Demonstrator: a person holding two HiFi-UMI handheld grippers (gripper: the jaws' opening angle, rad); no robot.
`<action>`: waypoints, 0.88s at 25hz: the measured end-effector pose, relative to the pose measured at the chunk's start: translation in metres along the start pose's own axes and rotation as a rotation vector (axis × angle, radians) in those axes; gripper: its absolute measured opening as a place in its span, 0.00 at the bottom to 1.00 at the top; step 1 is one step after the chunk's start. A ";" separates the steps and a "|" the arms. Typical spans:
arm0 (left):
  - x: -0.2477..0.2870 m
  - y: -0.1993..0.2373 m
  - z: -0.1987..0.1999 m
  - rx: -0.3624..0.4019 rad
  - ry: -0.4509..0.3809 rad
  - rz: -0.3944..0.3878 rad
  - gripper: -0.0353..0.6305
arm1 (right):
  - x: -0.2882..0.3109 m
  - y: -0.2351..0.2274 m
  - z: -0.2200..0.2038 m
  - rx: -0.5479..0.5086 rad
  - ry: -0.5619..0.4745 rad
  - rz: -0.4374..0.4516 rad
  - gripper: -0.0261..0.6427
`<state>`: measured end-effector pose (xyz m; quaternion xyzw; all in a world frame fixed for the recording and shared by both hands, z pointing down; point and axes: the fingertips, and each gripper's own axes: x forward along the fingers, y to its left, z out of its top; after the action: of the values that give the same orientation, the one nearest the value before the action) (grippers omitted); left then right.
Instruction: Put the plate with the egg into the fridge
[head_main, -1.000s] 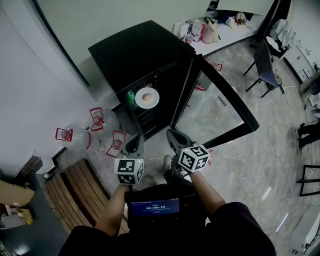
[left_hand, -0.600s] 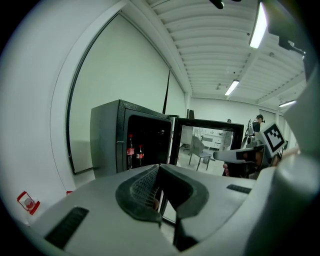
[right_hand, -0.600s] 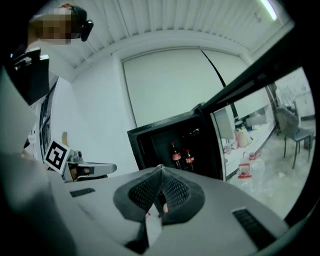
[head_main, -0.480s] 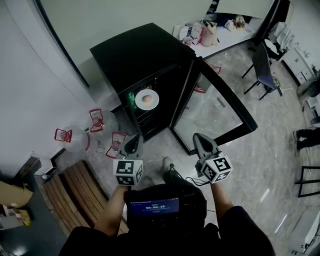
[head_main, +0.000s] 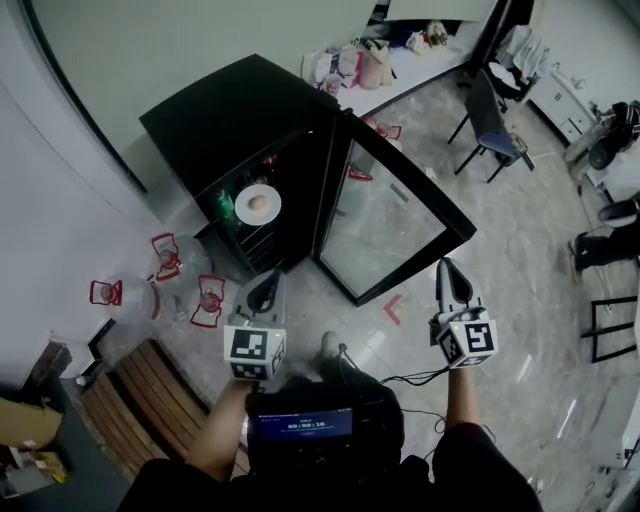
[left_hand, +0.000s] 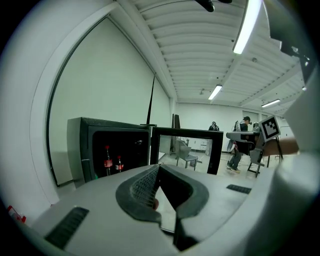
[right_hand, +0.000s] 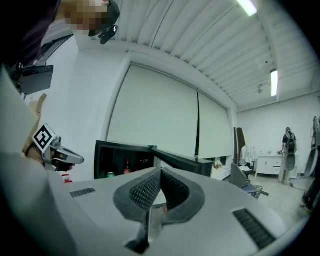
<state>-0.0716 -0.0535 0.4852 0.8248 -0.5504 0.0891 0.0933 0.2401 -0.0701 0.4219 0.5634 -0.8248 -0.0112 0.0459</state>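
A white plate (head_main: 258, 204) with a brown egg (head_main: 256, 203) on it sits on a shelf inside the black fridge (head_main: 225, 120). The fridge's glass door (head_main: 385, 215) stands wide open. My left gripper (head_main: 265, 290) hangs in front of the fridge, below the plate, shut and empty; its own view looks at the fridge (left_hand: 115, 147) and door (left_hand: 182, 150) past the left gripper (left_hand: 159, 167). My right gripper (head_main: 452, 280) is off to the right, beyond the door's outer edge, shut and empty. The right gripper (right_hand: 161, 171) points towards the fridge (right_hand: 125, 162).
Red bottles (left_hand: 107, 161) stand inside the fridge. Several red-and-white items (head_main: 165, 255) lie on the floor to its left, beside a slatted wooden bench (head_main: 130, 390). A red tape mark (head_main: 392, 308) is on the floor. Behind stand a cluttered table (head_main: 370, 65) and a chair (head_main: 490, 125).
My right gripper has swung from in front of the fridge out to the right, past the open door. The left gripper has shifted slightly. The plate stays on its shelf.
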 end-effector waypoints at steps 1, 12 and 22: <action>0.001 -0.008 0.004 0.001 -0.010 -0.004 0.07 | -0.007 -0.015 0.003 0.002 -0.010 -0.026 0.05; 0.035 -0.086 0.029 0.040 -0.043 -0.046 0.06 | -0.010 -0.096 -0.017 0.084 -0.005 0.030 0.05; 0.039 -0.109 0.026 0.055 -0.022 0.022 0.06 | 0.026 -0.114 -0.026 0.157 -0.019 0.167 0.05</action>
<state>0.0456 -0.0538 0.4641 0.8220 -0.5577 0.0960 0.0633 0.3392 -0.1349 0.4414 0.4944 -0.8677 0.0521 -0.0055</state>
